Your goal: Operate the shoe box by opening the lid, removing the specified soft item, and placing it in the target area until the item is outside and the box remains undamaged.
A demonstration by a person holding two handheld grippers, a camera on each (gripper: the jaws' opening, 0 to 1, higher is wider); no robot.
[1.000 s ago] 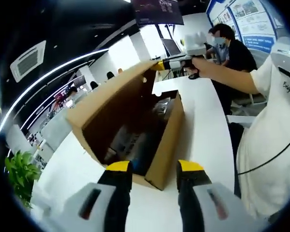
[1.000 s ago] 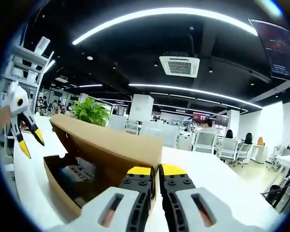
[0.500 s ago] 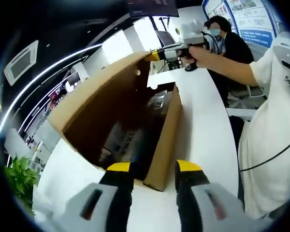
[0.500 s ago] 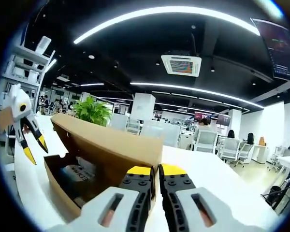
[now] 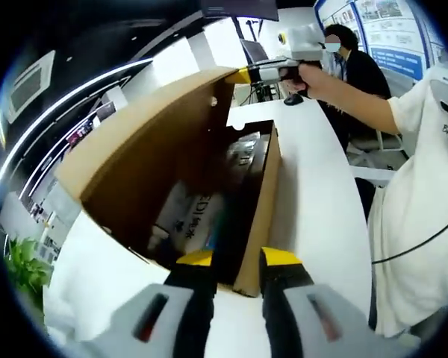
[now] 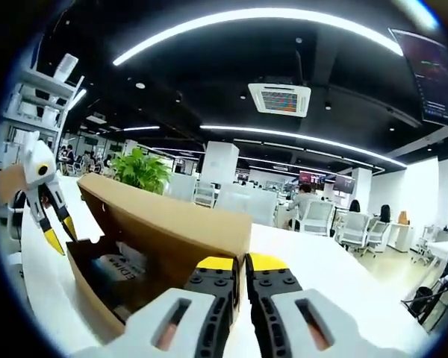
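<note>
Left gripper view: shoe box (image 5: 257,201) open on the white worktop (image 5: 313,194), lid (image 5: 142,149) raised upright along its far long side. Inside, a soft white packet with dark print (image 5: 190,220) lies on the box floor. Left gripper (image 5: 235,257) hovers at the box's near end, jaws apart with a gap between the yellow tips. Right gripper (image 5: 246,74) at the lid's top far corner, a hand (image 5: 310,74) behind it with arm stretched out, white sleeve.

Right gripper view: right gripper (image 6: 234,262) jaws pinched together on the lid (image 6: 172,216) edge. Left gripper (image 6: 56,231) hangs at the box's far end, tips spread, pointing down. Potted plant (image 6: 142,171) behind the lid; office chairs (image 6: 336,224) beyond the worktop's far edge.
</note>
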